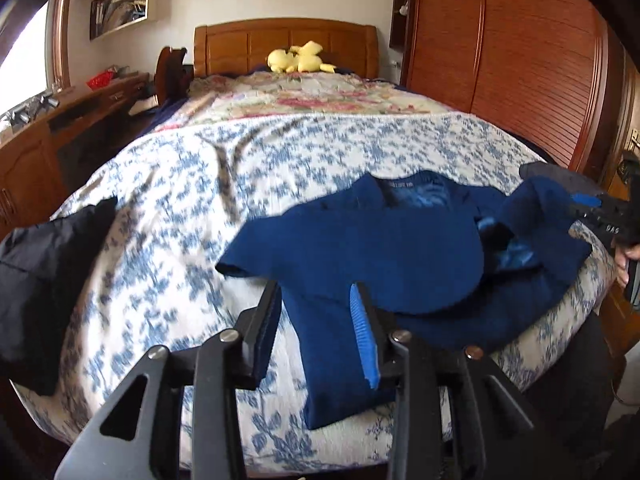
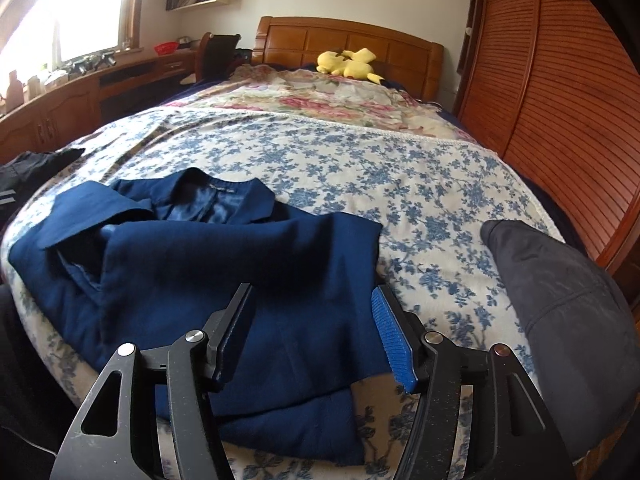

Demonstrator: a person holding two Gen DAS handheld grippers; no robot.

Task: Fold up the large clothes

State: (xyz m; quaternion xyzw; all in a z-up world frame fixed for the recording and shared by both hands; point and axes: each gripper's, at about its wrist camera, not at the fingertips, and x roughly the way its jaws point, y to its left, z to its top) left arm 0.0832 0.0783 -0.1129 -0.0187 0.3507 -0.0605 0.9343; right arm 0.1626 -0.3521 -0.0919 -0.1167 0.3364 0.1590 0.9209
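Nearby, a wooden wardrobe [image 2: 560,92] flanks the floral-covered bed [image 2: 360,168] and headboard [image 2: 352,44].

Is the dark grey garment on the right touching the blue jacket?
Apart. The right wrist view shows bare floral bedspread between the blue jacket and the dark grey garment.

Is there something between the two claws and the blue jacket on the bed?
Nothing visible. The left claw and right claw are open directly over the jacket, with no other thing between.
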